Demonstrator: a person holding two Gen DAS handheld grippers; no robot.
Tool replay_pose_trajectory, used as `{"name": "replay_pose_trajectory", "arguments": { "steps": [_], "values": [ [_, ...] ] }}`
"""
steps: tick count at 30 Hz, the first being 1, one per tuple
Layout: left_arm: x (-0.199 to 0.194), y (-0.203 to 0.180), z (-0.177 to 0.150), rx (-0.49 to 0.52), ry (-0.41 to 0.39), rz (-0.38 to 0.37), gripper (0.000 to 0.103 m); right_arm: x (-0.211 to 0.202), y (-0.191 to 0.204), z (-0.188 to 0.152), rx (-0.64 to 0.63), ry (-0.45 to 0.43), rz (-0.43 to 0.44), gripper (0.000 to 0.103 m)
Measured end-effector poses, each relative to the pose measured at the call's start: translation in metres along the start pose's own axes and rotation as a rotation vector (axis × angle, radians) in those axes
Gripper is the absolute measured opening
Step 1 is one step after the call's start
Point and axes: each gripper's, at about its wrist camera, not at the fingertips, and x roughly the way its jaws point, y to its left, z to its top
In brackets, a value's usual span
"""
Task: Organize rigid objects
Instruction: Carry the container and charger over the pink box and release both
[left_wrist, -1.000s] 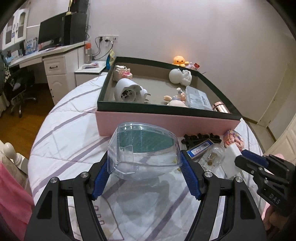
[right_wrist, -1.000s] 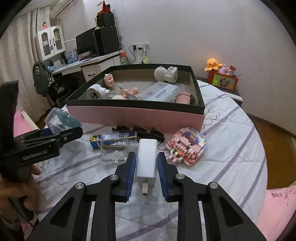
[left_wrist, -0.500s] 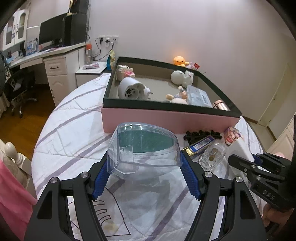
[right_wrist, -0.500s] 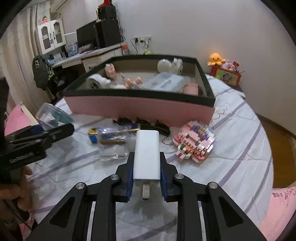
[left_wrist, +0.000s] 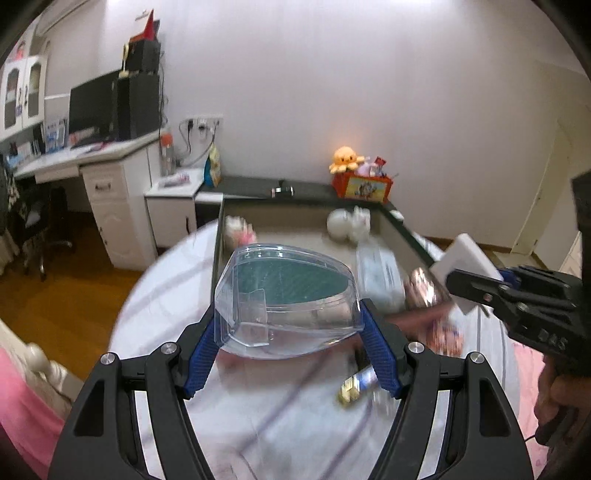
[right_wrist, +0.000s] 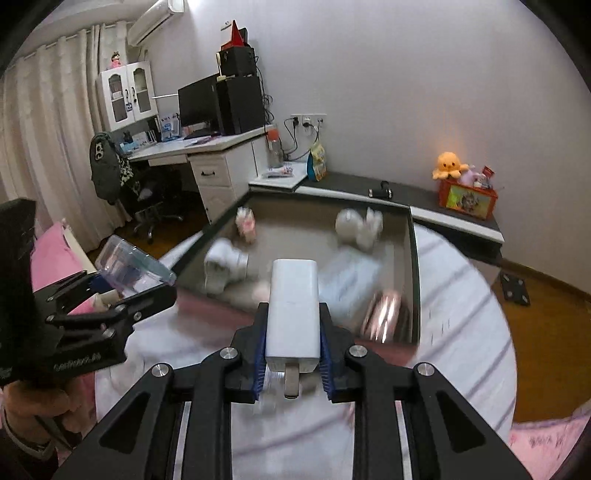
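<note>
Both my grippers grip cargo: left gripper (left_wrist: 288, 332) the clear plastic case (left_wrist: 286, 295), right gripper (right_wrist: 291, 354) the white power bank (right_wrist: 293, 314), its long axis toward twelve o'clock, where the pink-sided box (right_wrist: 413, 258) lies.

I see the open-topped box (right_wrist: 413, 258) ahead on the striped bed (right_wrist: 461, 295), its front half crowded: a white round toy (right_wrist: 223, 267) at left, a clear flat case (right_wrist: 345, 284) in the middle, a shiny copper can (right_wrist: 384, 314) at the right wall. The bare floor of the box lies toward its back centre, between a small pink figure (right_wrist: 245, 223) and a white figurine (right_wrist: 358, 227) (both blurred). My left gripper (left_wrist: 291, 325) and right gripper (left_wrist: 480, 286) ride side by side, near each other, so each blocks the other's sideways path.
</note>
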Motion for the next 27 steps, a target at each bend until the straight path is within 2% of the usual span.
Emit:
{"name": "replay_pose_trajectory", "arguments": {
  "steps": [5, 8, 12, 17, 18, 19, 20, 21, 23, 26, 27],
  "values": [
    [0.027, 0.008, 0.053, 0.004, -0.006, 0.021, 0.072, 0.041, -0.018, 0.051, 0.035, 0.039, -0.011, 0.023],
    [0.053, 0.011, 0.077, -0.004, 0.019, 0.026, 0.072, 0.077, -0.031, 0.068, 0.076, 0.089, -0.020, 0.023],
    [0.092, 0.011, 0.092, -0.007, 0.078, 0.038, 0.072, 0.108, -0.045, 0.066, 0.118, 0.132, -0.040, 0.023],
    [0.126, 0.006, 0.086, -0.008, 0.146, 0.037, 0.072, 0.121, -0.052, 0.059, 0.134, 0.138, -0.062, 0.024],
    [0.129, 0.005, 0.085, -0.010, 0.155, 0.036, 0.073, 0.120, -0.053, 0.058, 0.136, 0.130, -0.071, 0.031],
    [0.132, 0.005, 0.084, -0.008, 0.164, 0.041, 0.074, 0.118, -0.054, 0.058, 0.143, 0.125, -0.076, 0.044],
    [0.133, 0.004, 0.082, -0.004, 0.166, 0.055, 0.080, 0.115, -0.056, 0.057, 0.154, 0.115, -0.103, 0.067],
    [0.132, 0.005, 0.082, -0.005, 0.160, 0.069, 0.090, 0.112, -0.059, 0.056, 0.155, 0.106, -0.124, 0.078],
    [0.125, 0.009, 0.082, -0.019, 0.128, 0.089, 0.103, 0.104, -0.064, 0.055, 0.169, 0.088, -0.114, 0.087],
    [0.112, 0.015, 0.081, -0.031, 0.102, 0.092, 0.103, 0.095, -0.062, 0.051, 0.175, 0.083, -0.128, 0.103],
    [0.107, 0.017, 0.080, -0.035, 0.094, 0.094, 0.103, 0.090, -0.060, 0.051, 0.169, 0.075, -0.137, 0.103]
  ]
}}
